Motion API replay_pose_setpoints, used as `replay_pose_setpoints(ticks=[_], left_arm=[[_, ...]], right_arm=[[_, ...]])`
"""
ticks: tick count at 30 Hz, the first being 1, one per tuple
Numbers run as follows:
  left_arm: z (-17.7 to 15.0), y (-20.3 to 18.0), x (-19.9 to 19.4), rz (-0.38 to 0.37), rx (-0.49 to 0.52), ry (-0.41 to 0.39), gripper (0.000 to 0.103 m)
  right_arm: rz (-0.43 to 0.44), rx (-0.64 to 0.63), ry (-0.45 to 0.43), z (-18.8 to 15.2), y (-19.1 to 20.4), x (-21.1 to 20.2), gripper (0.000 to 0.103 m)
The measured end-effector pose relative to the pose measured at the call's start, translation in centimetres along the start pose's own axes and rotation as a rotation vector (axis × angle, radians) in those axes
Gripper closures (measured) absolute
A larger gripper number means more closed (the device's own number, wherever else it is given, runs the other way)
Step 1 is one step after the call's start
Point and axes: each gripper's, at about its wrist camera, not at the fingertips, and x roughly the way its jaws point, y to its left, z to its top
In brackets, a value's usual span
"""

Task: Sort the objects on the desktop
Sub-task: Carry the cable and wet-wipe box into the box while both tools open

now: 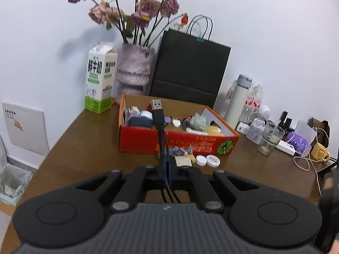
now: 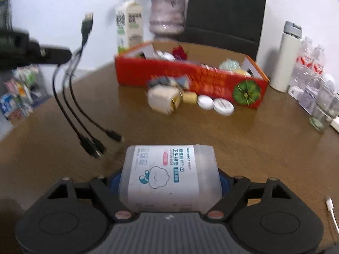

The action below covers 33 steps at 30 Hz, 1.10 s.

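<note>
Many small items in red box, left tongs clamped on black cable, right tongs clamped on cotton-bud tub

A: Left wrist view position?
B: Raised above the counter, facing the back wall, looking slightly down; the red box sits near, centred.
A: Right wrist view?
B: Lower, close over the counter, facing the same wall from further right; the red box lies farther off.
A: Shared coverage?
B: Box, milk carton, black bag.
</note>
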Motion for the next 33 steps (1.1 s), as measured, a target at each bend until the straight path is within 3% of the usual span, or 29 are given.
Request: replay_pose_setpoints(ticks=[6, 9, 12, 16, 21, 24, 30, 33], left_arm=[[6.2, -1.0, -0.2, -0.079, 0.092, -0.113, 0.100], [10.1, -2.4, 1.3, -0.061, 0.172, -0.188, 0.100], [14.1, -3.6, 4.4, -0.075, 0.196, -0.187, 0.100], [17.5, -3.8, 10.9, -0.040, 0.185, -0.115, 0.100], [16.4, -1.5, 21.2, 0.036, 0.137, 0.100, 0.100], [14.5, -0.1, 26.6, 0.050, 0.083, 0.229, 0.100], [11.4, 1.5, 33.4, 0.131, 0.087, 0.379, 0.099], [11.1, 1.8, 33.6, 0.121, 0.111, 0.398, 0.087]], right_arm=[[0.020, 0.055, -0.214, 7.0, -3.4, -4.8, 0.022], [0.000, 0.061, -0.325, 11.8, -5.2, -5.9, 0.022], [0.027, 0.086, -0.355, 16.5, -7.1, -4.8, 0.022], [0.074, 0.137, -0.291, 22.2, -9.3, 0.0, 0.022], [0.021, 0.153, -0.120, 25.6, -10.3, 9.8, 0.022], [0.030, 0.183, 0.002, 25.4, -10.6, 15.4, 0.022], [-0.026, 0.161, 0.143, 24.0, -10.0, 22.2, 0.021], [-0.042, 0.130, 0.207, 23.6, -9.6, 24.2, 0.021]])
